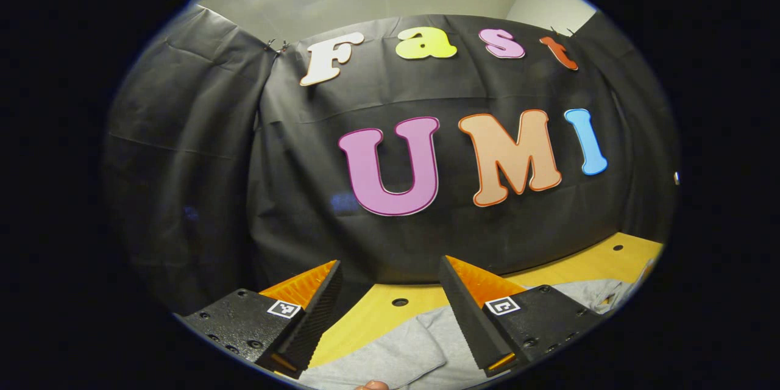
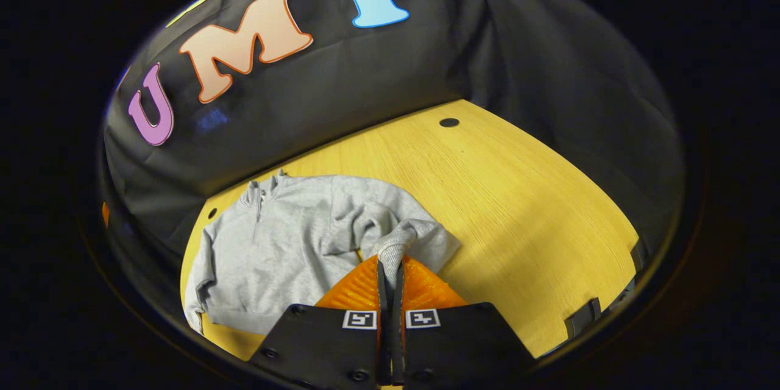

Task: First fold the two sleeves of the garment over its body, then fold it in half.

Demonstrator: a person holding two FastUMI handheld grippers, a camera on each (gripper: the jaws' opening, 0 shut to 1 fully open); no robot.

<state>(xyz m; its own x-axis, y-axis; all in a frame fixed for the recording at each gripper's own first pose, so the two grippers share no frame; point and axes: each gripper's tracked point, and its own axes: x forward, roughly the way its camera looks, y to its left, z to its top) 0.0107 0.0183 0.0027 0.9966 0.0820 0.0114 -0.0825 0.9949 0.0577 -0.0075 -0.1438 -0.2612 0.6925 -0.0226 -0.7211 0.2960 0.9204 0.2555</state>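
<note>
Yellow wood of the counter (image 2: 518,207) spreads under a grey sweatshirt (image 2: 286,244) lying flat at lower left of the right gripper view, collar toward the black cloth wall (image 2: 548,73). At bottom centre, the right claw (image 2: 390,268) is clenched on the sweatshirt's sleeve cuff (image 2: 393,247). In the left gripper view, the left claw (image 1: 390,292) hangs released above the sweatshirt at the bottom of the frame.

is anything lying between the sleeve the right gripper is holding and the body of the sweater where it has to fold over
Nothing visible. The right gripper is shut on the sleeve cuff, and the grey sweater has a bare front beside it, flat on the yellow table. The left gripper is open, above the fabric.
</note>
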